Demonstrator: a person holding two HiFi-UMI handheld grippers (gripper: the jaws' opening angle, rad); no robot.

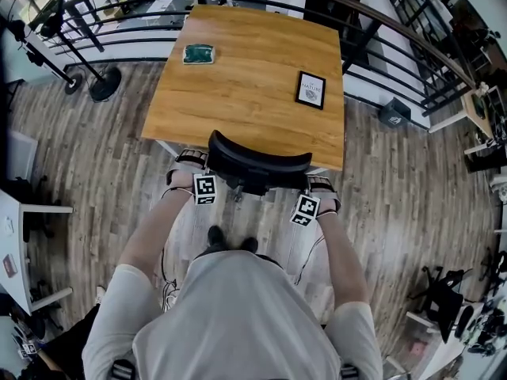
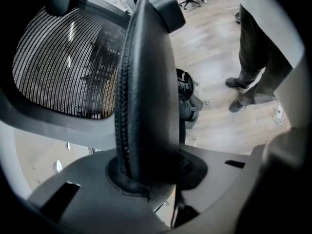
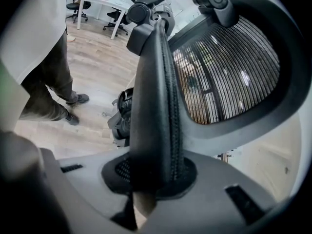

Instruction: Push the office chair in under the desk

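The black office chair shows its curved back top [image 1: 257, 165] right at the near edge of the wooden desk [image 1: 245, 77]; its seat is hidden below. My left gripper [image 1: 188, 163] is shut on the chair's left armrest pad [image 2: 146, 82], which fills the gap between the jaws edge-on. My right gripper [image 1: 323, 187] is likewise shut on the right armrest pad [image 3: 156, 106]. Beyond the pads, the mesh backrest [image 2: 58, 67] appears in the left gripper view, and the same mesh backrest [image 3: 229, 72] in the right gripper view.
A green object [image 1: 199, 54] and a framed card [image 1: 310, 89] lie on the desk. A curved black railing [image 1: 396, 30] runs behind it. A stand with a round base [image 1: 103, 81] is at the left, a white table [image 1: 24, 244] nearer me, and dark equipment [image 1: 444, 295] at the right.
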